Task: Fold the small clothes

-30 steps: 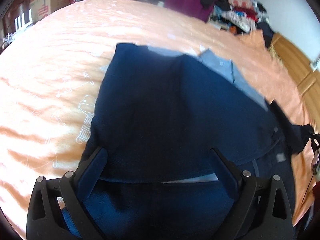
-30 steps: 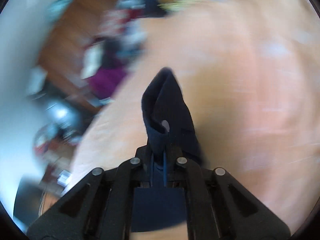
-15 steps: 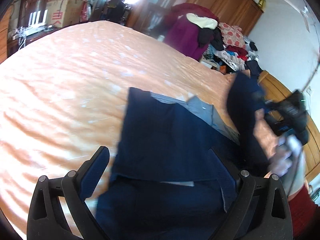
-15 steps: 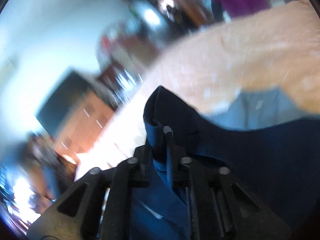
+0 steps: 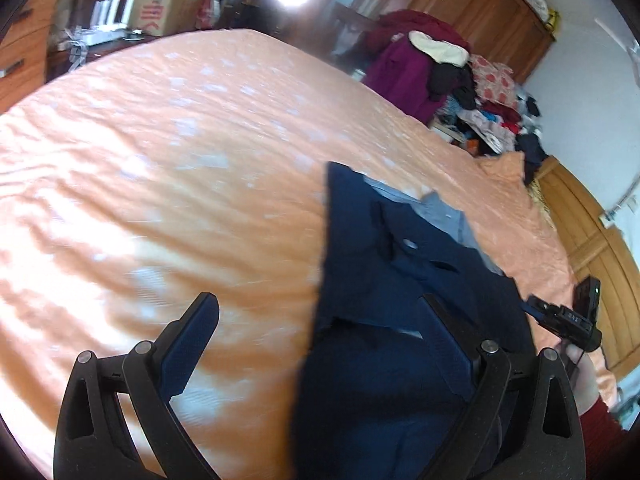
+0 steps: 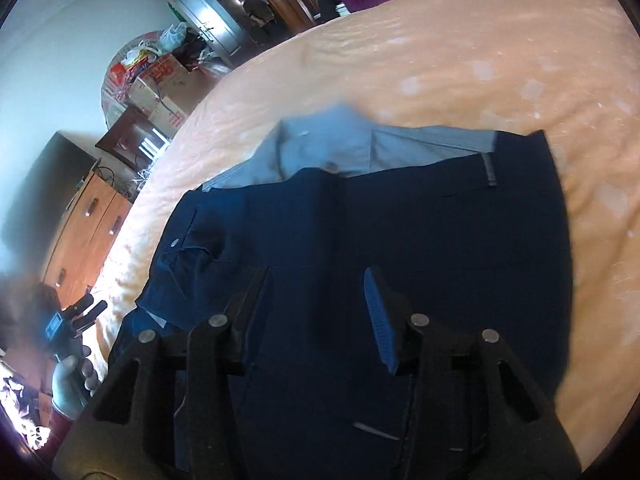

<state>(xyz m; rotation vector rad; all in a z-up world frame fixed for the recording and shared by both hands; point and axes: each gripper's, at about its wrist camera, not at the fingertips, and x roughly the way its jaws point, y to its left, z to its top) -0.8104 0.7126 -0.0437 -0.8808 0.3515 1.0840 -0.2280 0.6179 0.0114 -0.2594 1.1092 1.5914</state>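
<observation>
A dark navy pair of shorts (image 6: 400, 232) lies folded on the orange bedsheet (image 6: 480, 60), its grey lining (image 6: 340, 148) showing at the far edge and a button (image 6: 174, 243) at the left corner. My right gripper (image 6: 316, 292) is open just above the navy cloth, holding nothing. In the left wrist view the same shorts (image 5: 392, 264) lie to the right. My left gripper (image 5: 320, 324) is open wide, one finger over the sheet (image 5: 160, 160), the other over the cloth. The right gripper (image 5: 568, 320) shows at the shorts' right edge.
A pile of clothes (image 5: 432, 64) with a purple garment lies beyond the bed's far side. Wooden wardrobes (image 5: 480, 0) and cardboard boxes (image 5: 160, 4) line the room. A gloved hand (image 6: 70, 384) with the left gripper is at the bed's left edge.
My right gripper carried a corner of the shorts across, laid it down and let go; it now stands open. The left gripper swung left, so the shorts sit further right in its view.
</observation>
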